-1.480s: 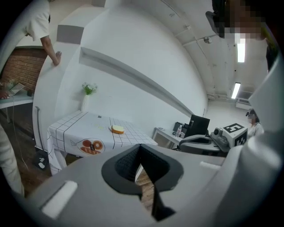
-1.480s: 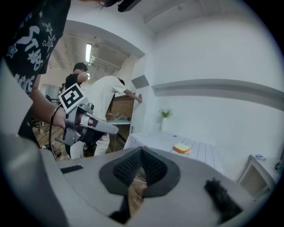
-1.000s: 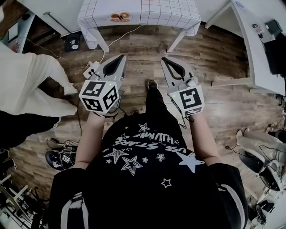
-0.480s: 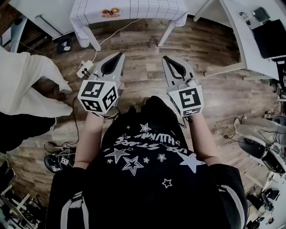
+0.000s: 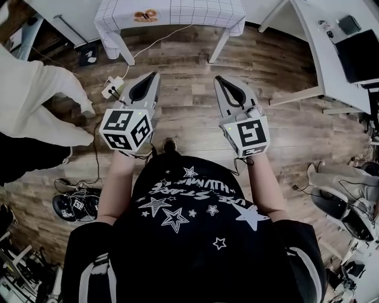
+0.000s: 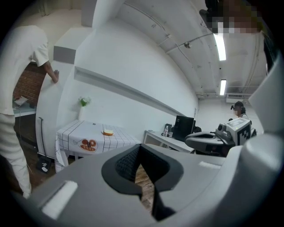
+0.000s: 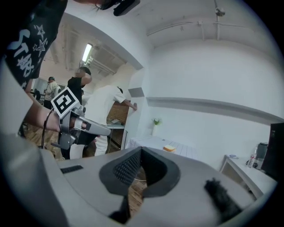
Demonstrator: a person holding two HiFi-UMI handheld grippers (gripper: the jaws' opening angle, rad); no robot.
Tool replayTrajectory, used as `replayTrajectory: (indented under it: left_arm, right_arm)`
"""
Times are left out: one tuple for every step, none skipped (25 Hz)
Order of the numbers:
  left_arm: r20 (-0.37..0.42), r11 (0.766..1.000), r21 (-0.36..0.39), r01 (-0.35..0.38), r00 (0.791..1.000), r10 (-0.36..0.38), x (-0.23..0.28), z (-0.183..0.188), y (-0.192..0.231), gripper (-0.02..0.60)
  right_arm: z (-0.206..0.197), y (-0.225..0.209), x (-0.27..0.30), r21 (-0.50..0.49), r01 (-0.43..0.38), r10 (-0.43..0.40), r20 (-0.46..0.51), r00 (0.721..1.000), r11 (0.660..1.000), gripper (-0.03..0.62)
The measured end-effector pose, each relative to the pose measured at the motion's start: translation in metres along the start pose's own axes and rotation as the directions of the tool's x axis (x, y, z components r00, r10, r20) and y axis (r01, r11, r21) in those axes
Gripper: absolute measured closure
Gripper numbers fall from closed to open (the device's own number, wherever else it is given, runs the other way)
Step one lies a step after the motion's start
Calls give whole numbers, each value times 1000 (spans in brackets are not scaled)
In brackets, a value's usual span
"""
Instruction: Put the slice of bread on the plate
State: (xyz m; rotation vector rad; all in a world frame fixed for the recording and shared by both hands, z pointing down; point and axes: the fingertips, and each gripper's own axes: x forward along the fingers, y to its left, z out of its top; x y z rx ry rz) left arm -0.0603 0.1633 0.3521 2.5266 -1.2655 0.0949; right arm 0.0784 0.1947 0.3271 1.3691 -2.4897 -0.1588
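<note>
A table (image 5: 177, 13) with a checked cloth stands ahead across the wooden floor. On it lies a plate (image 5: 145, 16) with an orange pattern, also seen in the left gripper view as the plate (image 6: 88, 144). The slice of bread (image 6: 108, 132) lies on the cloth beyond the plate and apart from it; the right gripper view shows the bread (image 7: 169, 148) too. My left gripper (image 5: 155, 74) and right gripper (image 5: 218, 78) are held side by side in the air, well short of the table. Both are shut with nothing in them.
A person in white (image 5: 35, 100) stands at the left near the table. A power strip (image 5: 112, 87) and cables lie on the floor under my left gripper. White desks with a monitor (image 5: 358, 56) line the right side. Gear sits on the floor at lower left (image 5: 74, 206).
Both grippers have been carried forward over the floor toward the table, still shut. The person's foot has stepped forward beneath them.
</note>
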Motion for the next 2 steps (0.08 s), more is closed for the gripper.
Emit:
replayTrajectory:
  left_arm:
    - [-5, 1000, 5, 0, 1000, 0, -1, -2, -6, 572]
    - [-11, 1000, 11, 0, 1000, 0, -1, -5, -12, 572]
  right_arm:
    - [-3, -3, -6, 9, 1, -1, 3, 1000, 1000, 580]
    - [-5, -6, -12, 17, 3, -3, 5, 1000, 1000, 580]
